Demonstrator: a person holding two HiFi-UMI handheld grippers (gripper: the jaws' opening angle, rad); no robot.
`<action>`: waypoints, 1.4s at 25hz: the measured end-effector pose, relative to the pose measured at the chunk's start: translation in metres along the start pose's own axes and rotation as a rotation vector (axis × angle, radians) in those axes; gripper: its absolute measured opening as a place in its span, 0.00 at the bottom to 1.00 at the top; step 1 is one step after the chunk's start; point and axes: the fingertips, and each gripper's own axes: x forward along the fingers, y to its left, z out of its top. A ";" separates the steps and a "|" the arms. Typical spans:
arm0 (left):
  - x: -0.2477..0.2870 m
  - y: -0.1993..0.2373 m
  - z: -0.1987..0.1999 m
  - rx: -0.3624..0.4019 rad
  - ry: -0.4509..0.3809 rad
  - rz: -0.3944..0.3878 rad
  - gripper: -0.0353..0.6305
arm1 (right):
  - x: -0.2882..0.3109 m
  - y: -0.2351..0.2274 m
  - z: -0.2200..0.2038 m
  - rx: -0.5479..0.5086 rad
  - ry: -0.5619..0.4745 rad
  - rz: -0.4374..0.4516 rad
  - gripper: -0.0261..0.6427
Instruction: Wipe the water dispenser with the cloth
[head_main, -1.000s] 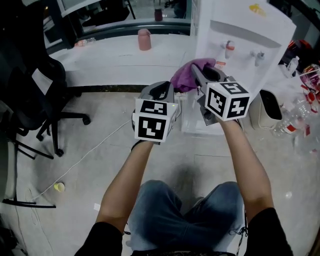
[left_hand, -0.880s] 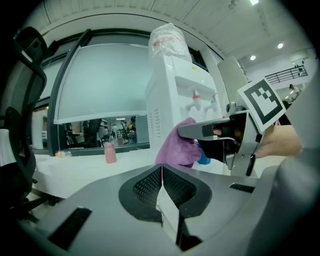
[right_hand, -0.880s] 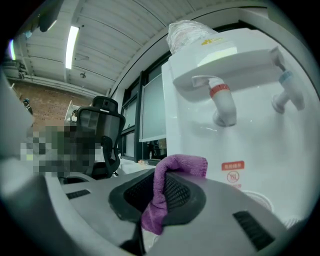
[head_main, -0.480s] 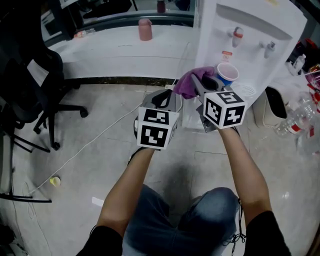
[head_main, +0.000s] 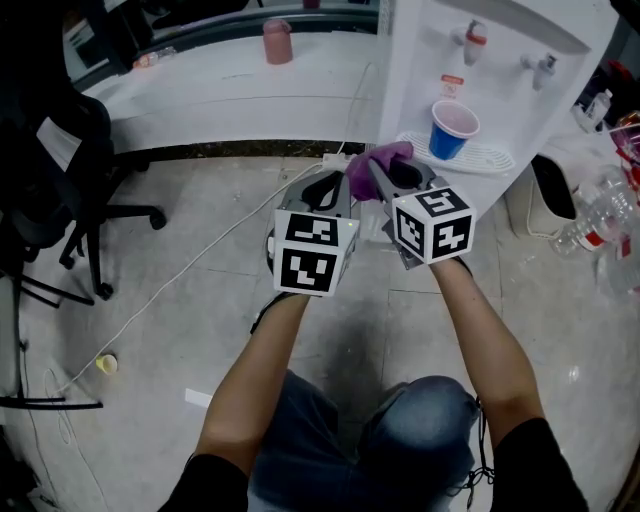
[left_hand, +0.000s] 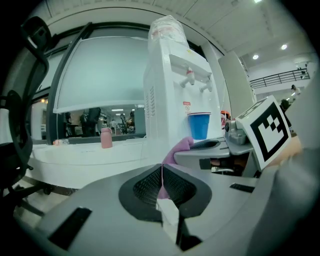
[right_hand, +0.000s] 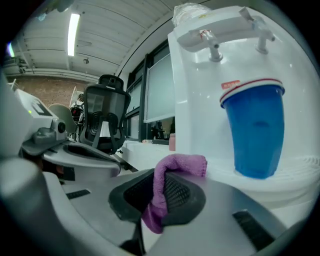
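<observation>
Right gripper view shows the right gripper (right_hand: 160, 192) clamped on the purple cloth (right_hand: 172, 167). One fold is pinched between its pads, and a rolled end flops over the far jaw toward the water dispenser (right_hand: 200, 90). Held this way, soft cloth rather than hard jaw would likely touch the white front first. The cloth is near the dispenser but apart from it, so wiping looks not yet begun.

A blue cup (right_hand: 255, 130) stands on the drip tray (head_main: 490, 158) below the taps, and any pass over the tray's rim would have to go round it.

In the left gripper view, the left gripper (left_hand: 161, 185) has its jaws pressed together on nothing. It sits just beside the right one, probably parked out of the way.
</observation>
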 end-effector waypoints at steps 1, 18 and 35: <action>0.001 -0.001 -0.001 0.002 -0.002 -0.002 0.09 | 0.001 0.001 -0.007 -0.002 0.011 0.001 0.09; 0.030 -0.035 -0.019 0.004 0.008 -0.064 0.09 | -0.018 -0.031 -0.054 -0.007 0.077 -0.076 0.09; 0.058 -0.071 -0.024 0.049 0.047 -0.137 0.09 | -0.109 -0.143 -0.082 0.007 0.116 -0.299 0.09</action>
